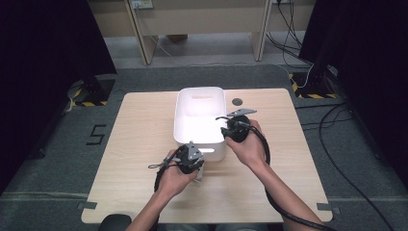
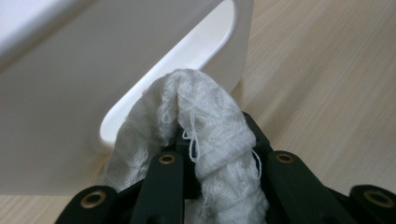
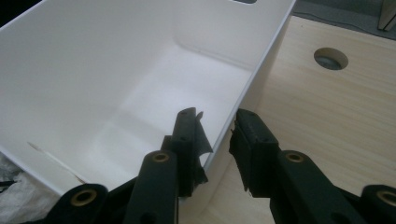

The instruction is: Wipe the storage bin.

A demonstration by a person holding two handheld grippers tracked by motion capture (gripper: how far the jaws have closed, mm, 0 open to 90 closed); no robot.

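Observation:
A white plastic bin stands in the middle of the wooden table. My left gripper hovers just in front of the bin's near wall, by the handle slot. It is shut on a bunched white cloth, which bulges up between the black jaws. My right gripper is at the bin's right wall, one jaw inside and one outside, shut on the rim. The bin's inside holds nothing but a thin pale streak. A bit of the cloth shows past the bin's near corner.
A round cable hole sits in the table right of the bin. Bare wood lies left and right of the bin. Beyond the table stand wooden desk legs, with cables on the grey floor and dark curtains on both sides.

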